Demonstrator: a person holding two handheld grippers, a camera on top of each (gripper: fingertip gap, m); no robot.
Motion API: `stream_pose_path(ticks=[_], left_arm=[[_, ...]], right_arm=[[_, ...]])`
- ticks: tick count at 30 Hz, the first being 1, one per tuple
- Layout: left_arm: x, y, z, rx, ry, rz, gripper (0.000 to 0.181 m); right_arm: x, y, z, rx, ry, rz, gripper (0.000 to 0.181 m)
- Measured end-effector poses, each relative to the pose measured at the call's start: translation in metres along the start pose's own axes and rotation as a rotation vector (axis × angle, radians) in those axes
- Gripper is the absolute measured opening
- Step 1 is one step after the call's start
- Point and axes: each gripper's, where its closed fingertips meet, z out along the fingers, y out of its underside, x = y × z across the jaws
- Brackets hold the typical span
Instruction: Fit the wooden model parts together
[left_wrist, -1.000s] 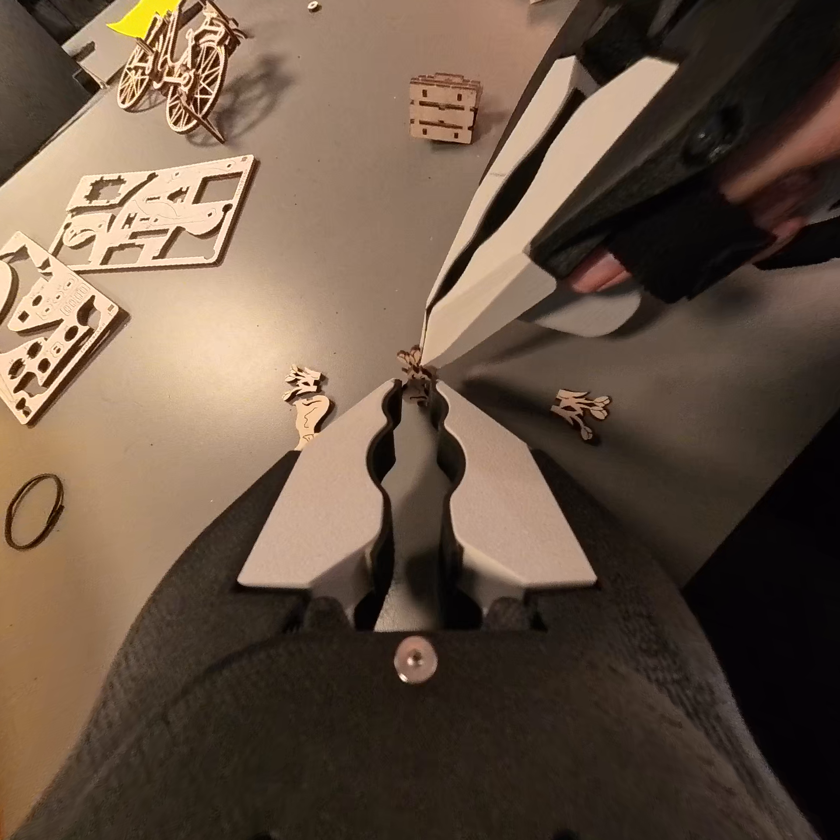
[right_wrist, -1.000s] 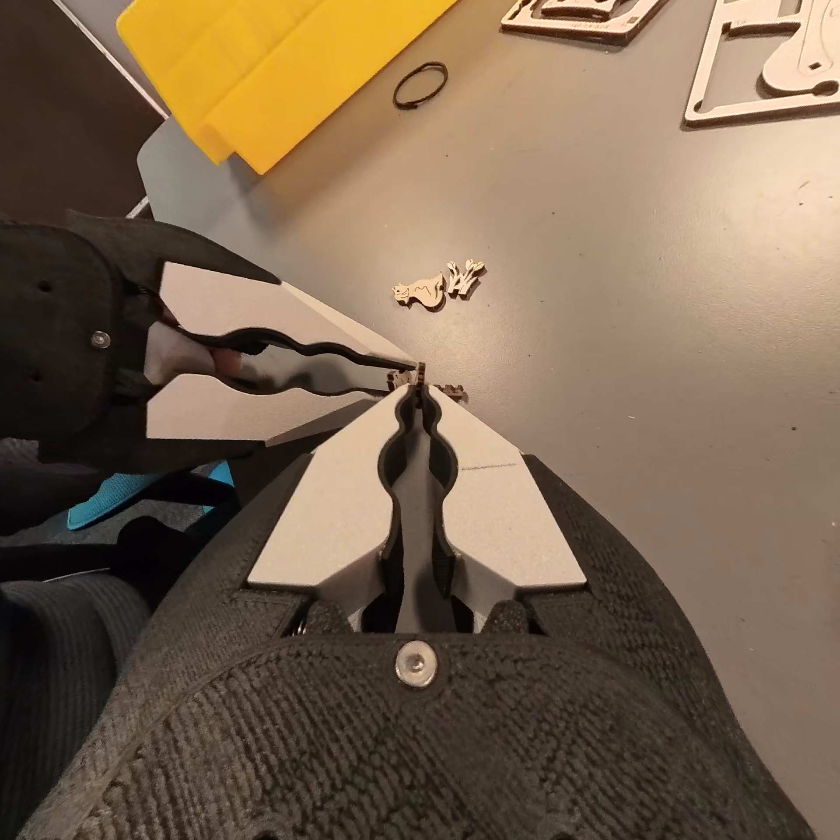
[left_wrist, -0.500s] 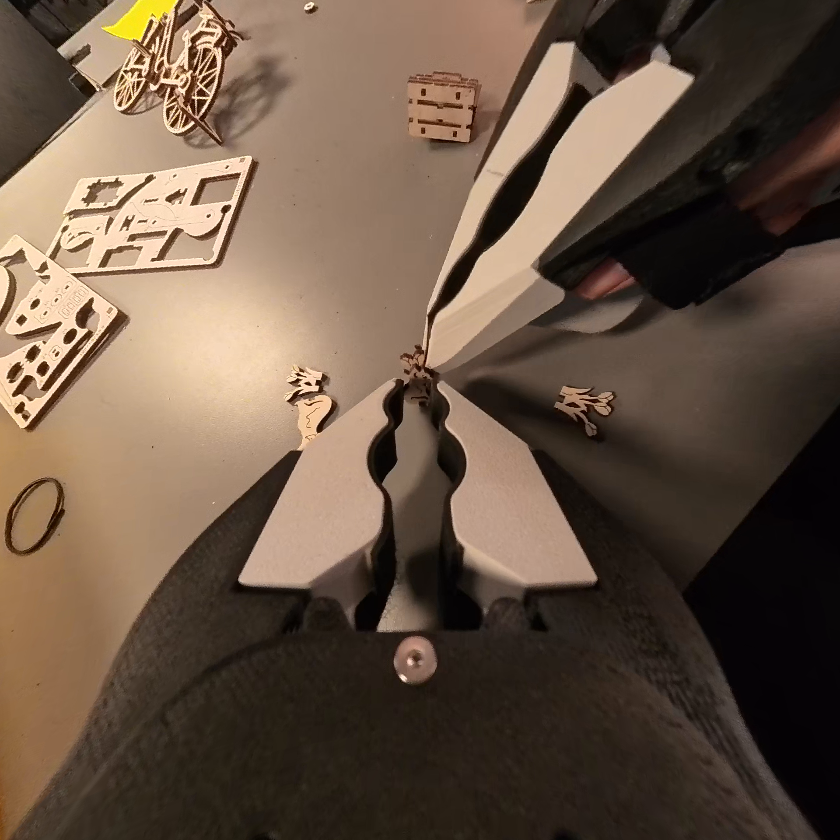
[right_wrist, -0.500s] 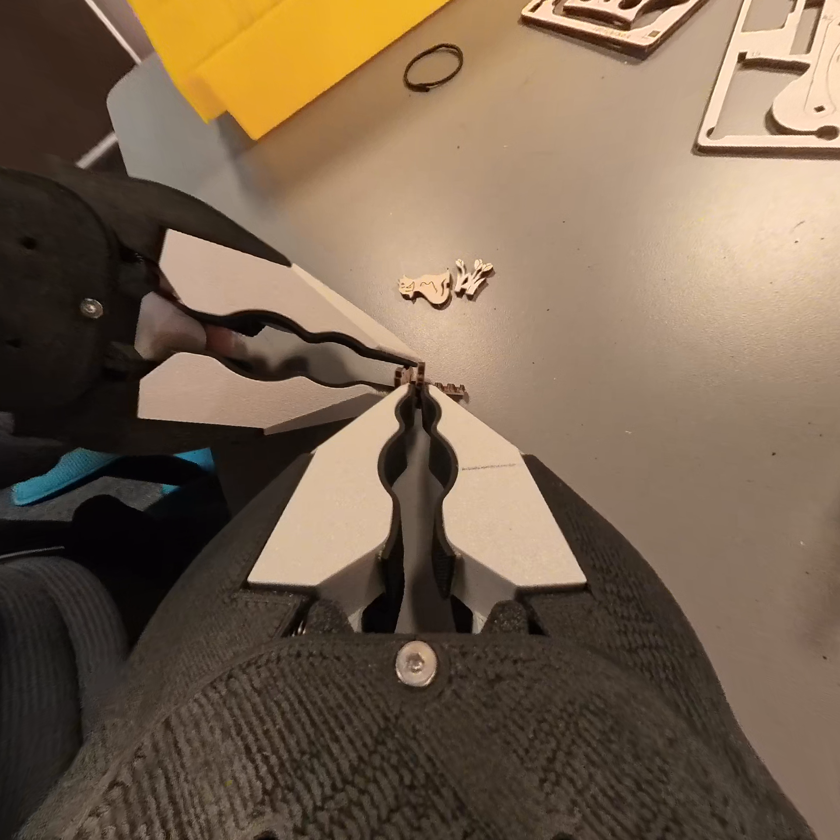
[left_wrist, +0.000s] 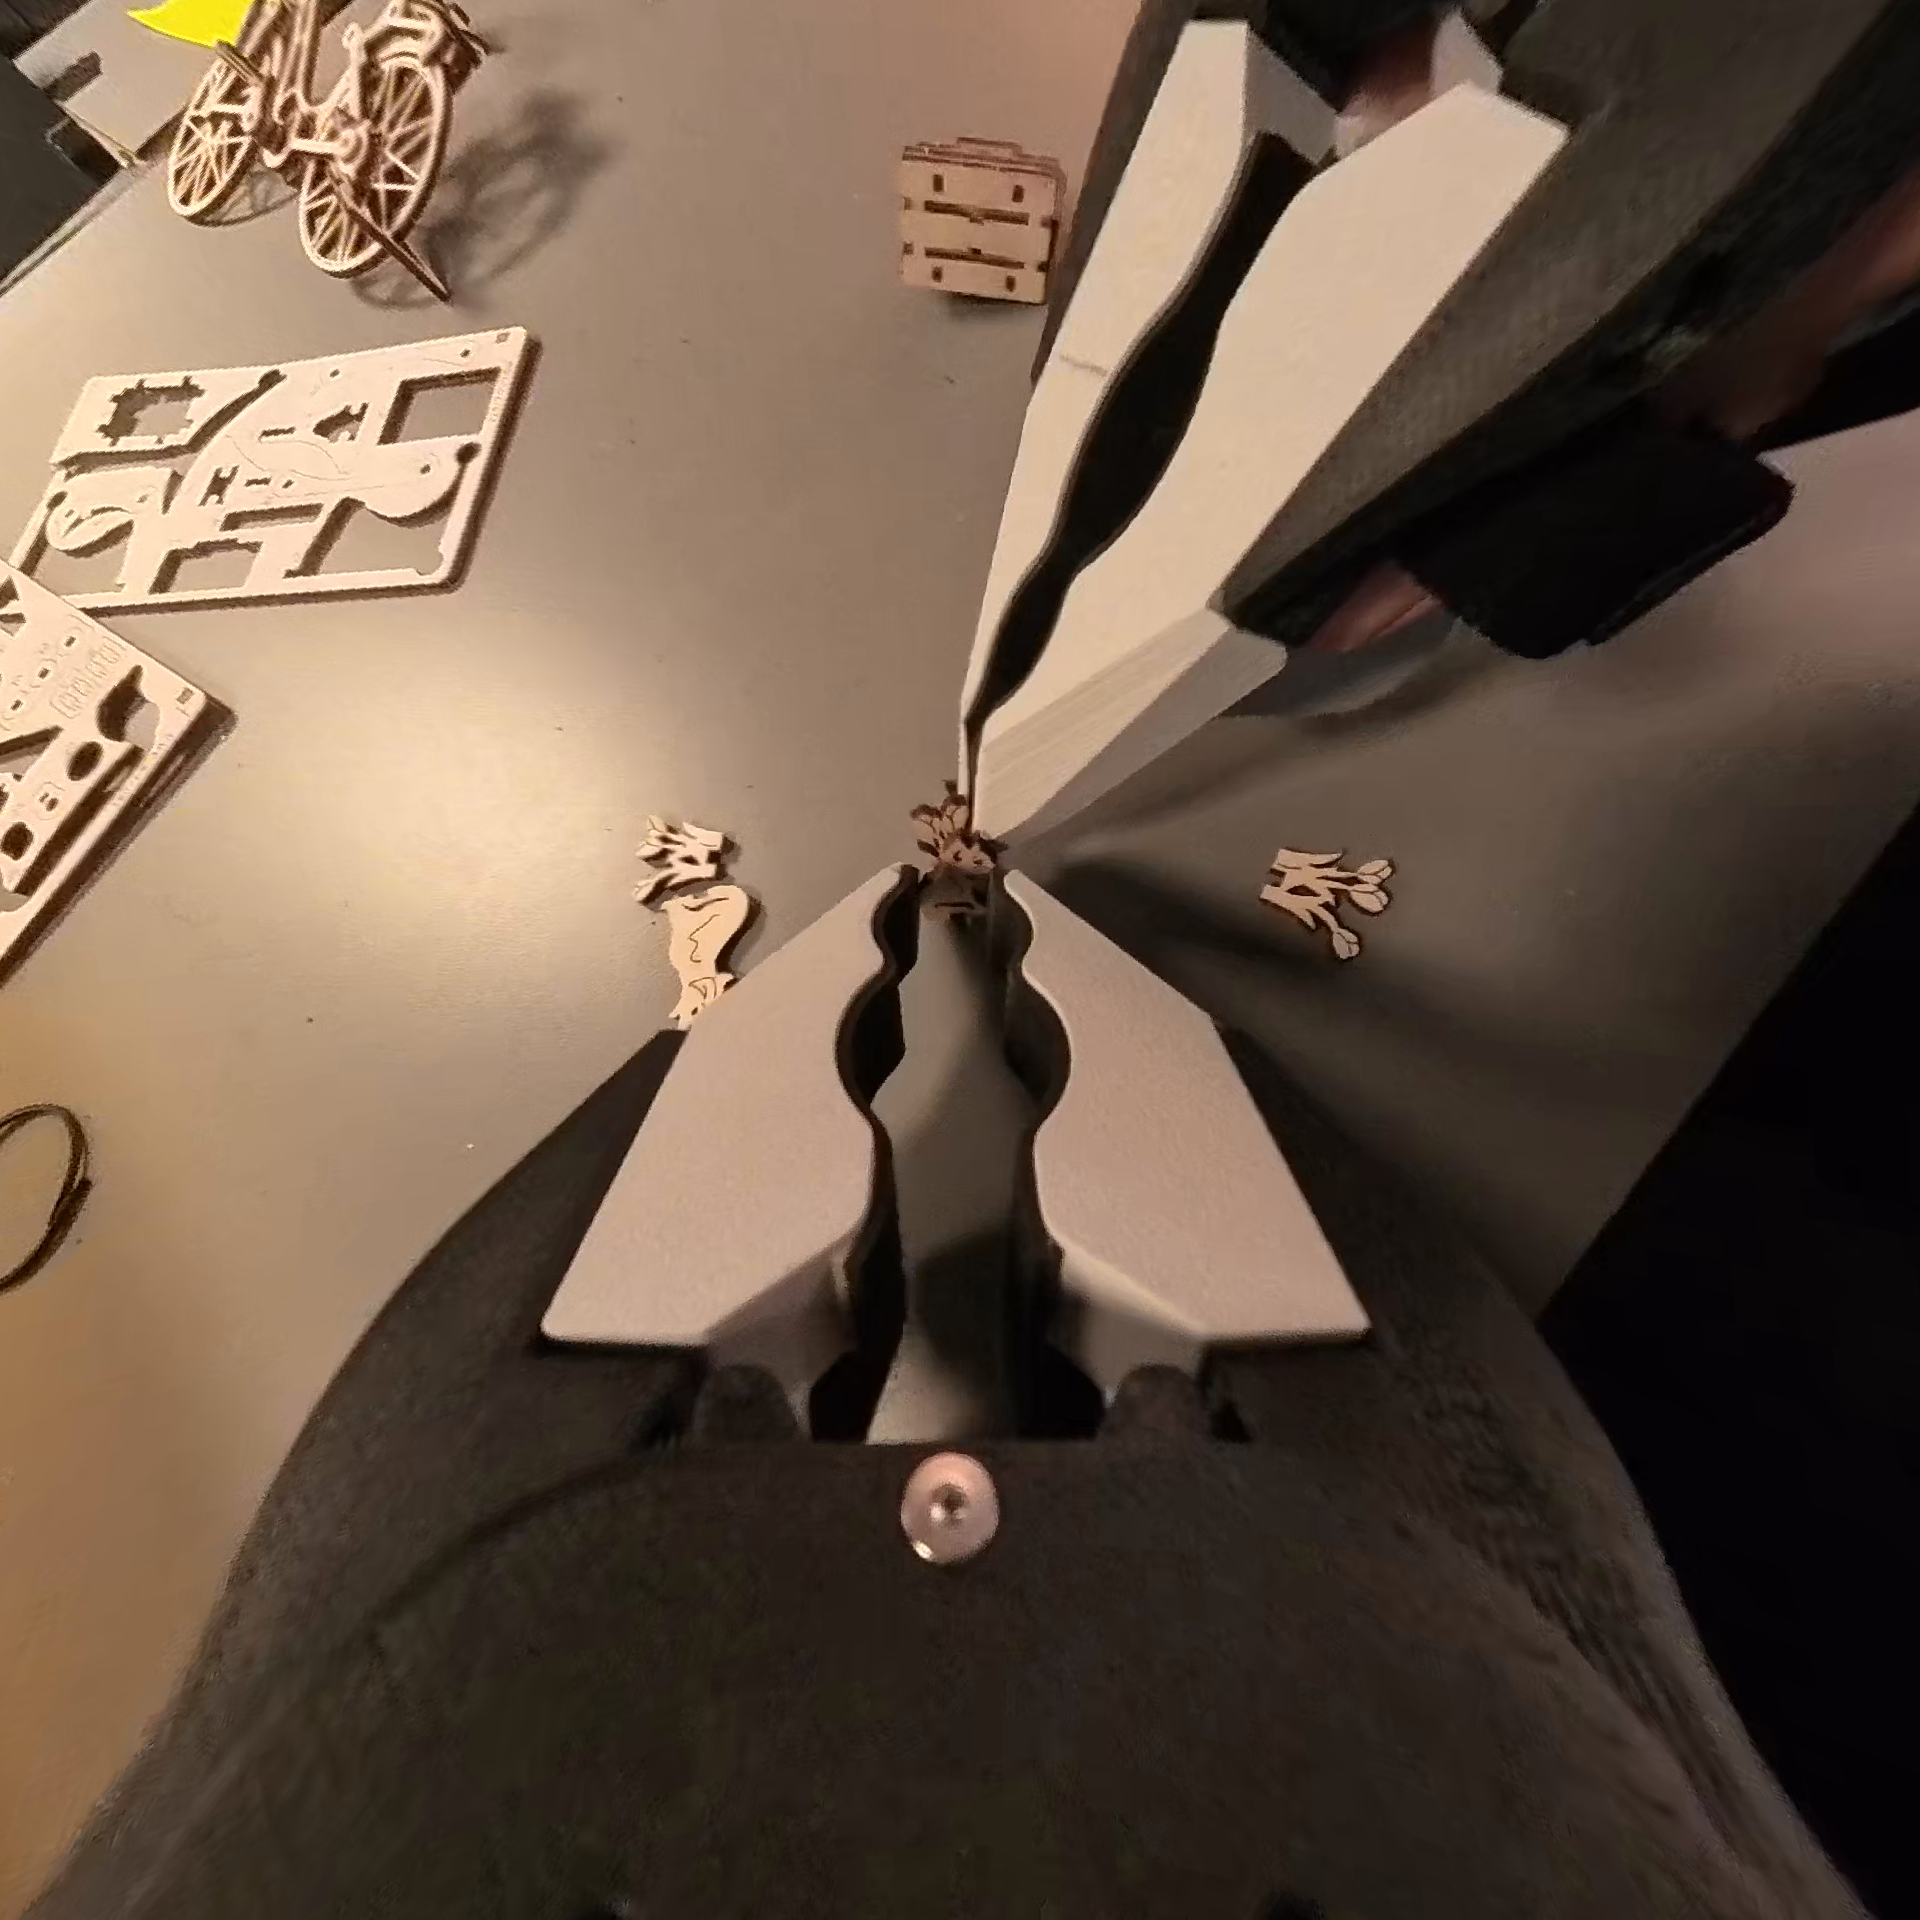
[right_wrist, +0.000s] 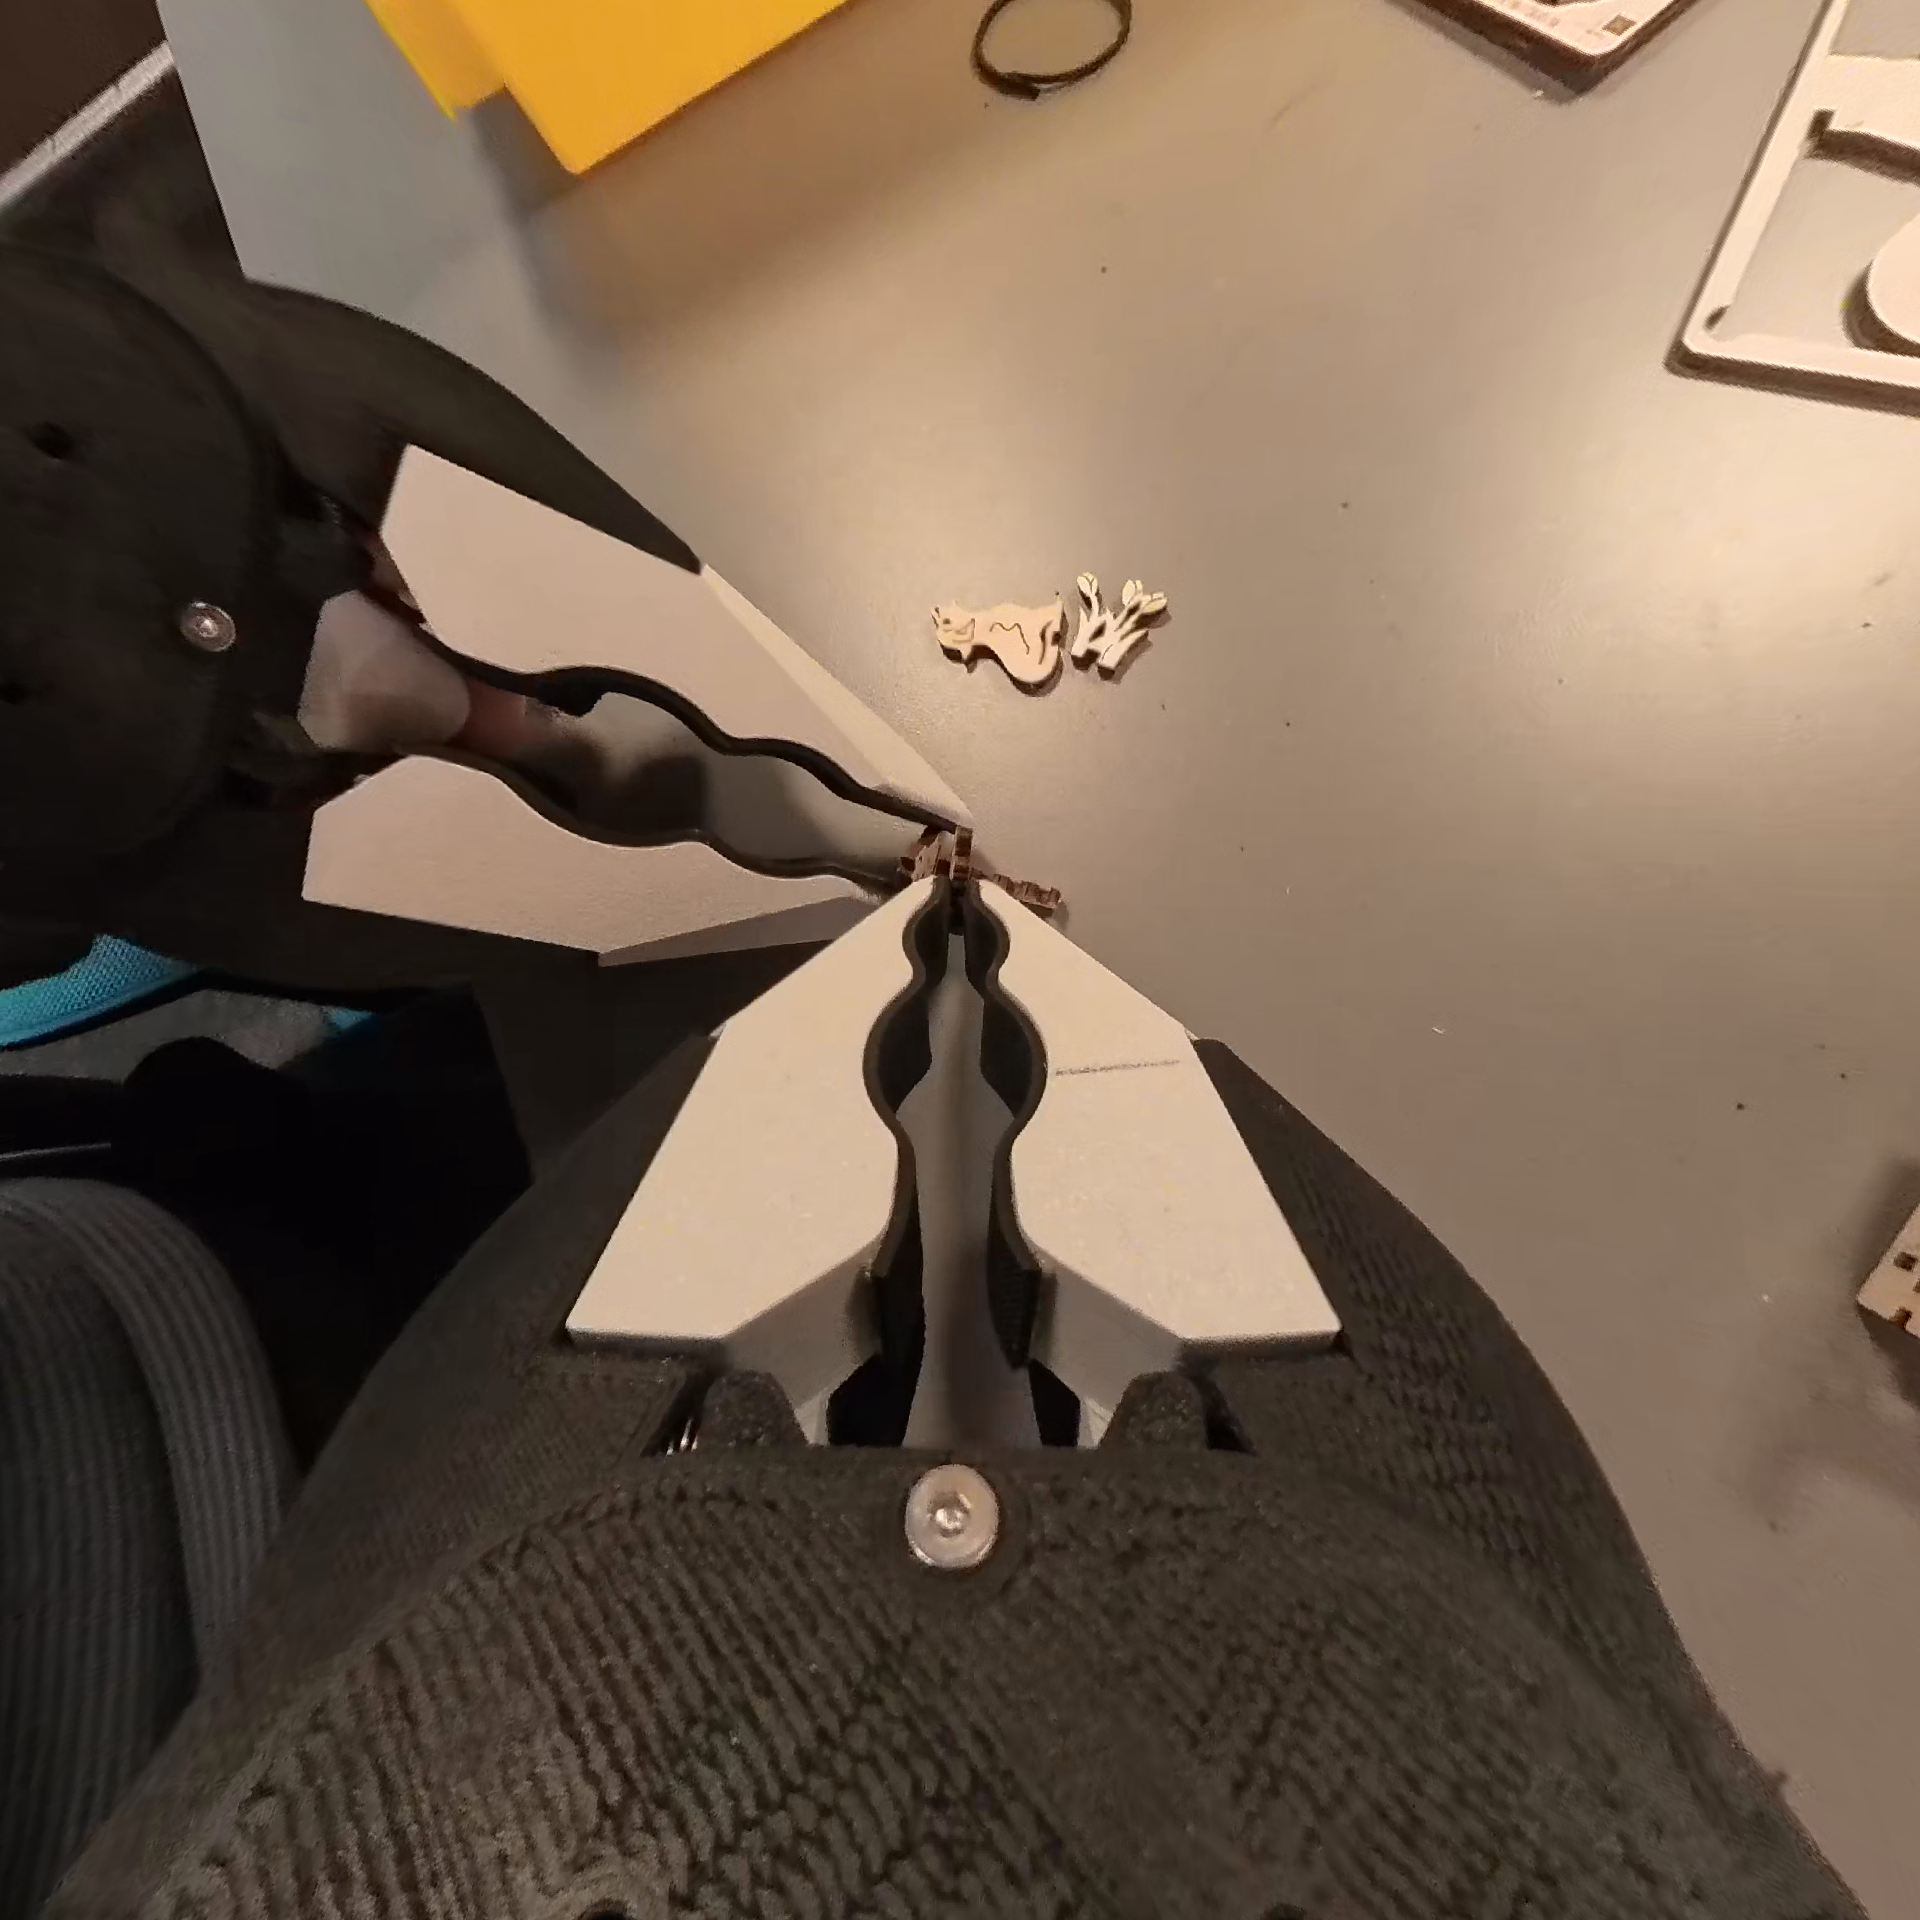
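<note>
My left gripper (left_wrist: 951, 883) is shut on a small wooden part (left_wrist: 961, 902) held just above the grey table (left_wrist: 675, 644). My right gripper (left_wrist: 971, 795) comes in from the upper right, shut on a second small wooden part (left_wrist: 943, 826) that touches the first. In the right wrist view my right gripper (right_wrist: 951, 891) and left gripper (right_wrist: 920, 857) meet tip to tip, with the joined parts (right_wrist: 940, 852) between them and one end (right_wrist: 1029, 888) sticking out to the right. How the parts interlock is hidden by the fingertips.
A loose cat-shaped piece (left_wrist: 707, 930) with a plant piece (left_wrist: 675, 847) lies left of the tips, and another plant piece (left_wrist: 1325, 894) lies right. Punched sheets (left_wrist: 281, 468), a wooden bicycle (left_wrist: 312, 135), a wooden box (left_wrist: 977, 223), a rubber band (right_wrist: 1049, 42) and a yellow sheet (right_wrist: 623, 62) lie farther off. My left and right fingertips are right by each other. From the left gripper's tips to the loose cat-shaped piece (left_wrist: 707, 930) is close to 4 cm. Look for it in the right wrist view (right_wrist: 1019, 642) too.
My right gripper has tilted up to a steeper angle over the joint. Both grippers stay shut and the two parts stay pressed together at the tips.
</note>
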Motion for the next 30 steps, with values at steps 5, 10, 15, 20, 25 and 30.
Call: stream_pose_path(ticks=[5,10,15,20,25,30], left_arm=[[-0.0001,0.0003,0.0,-0.001,0.01,-0.005,0.011],[-0.0023,0.0011,0.0004,-0.006,-0.012,-0.001,0.011],[-0.0031,0.0015,0.0006,-0.007,-0.006,-0.012,0.011],[-0.004,0.0022,0.0001,-0.005,0.009,-0.012,0.011],[-0.004,0.0022,0.0001,-0.002,0.018,-0.008,0.011],[-0.0041,0.0022,0.0001,-0.001,0.023,-0.012,0.011]], right_arm=[[-0.0009,0.0016,0.0005,-0.084,-0.013,-0.04,0.0],[0.0001,0.0019,0.0022,-0.131,0.007,-0.082,0.0],[0.0003,0.0025,0.003,-0.155,0.02,-0.103,0.0],[-0.0009,0.0013,0.0036,-0.1,0.007,-0.085,0.0],[-0.0013,-0.0007,0.0032,-0.031,-0.054,0.031,0.001],[-0.0021,-0.0017,0.0015,-0.008,-0.079,0.064,0.001]])
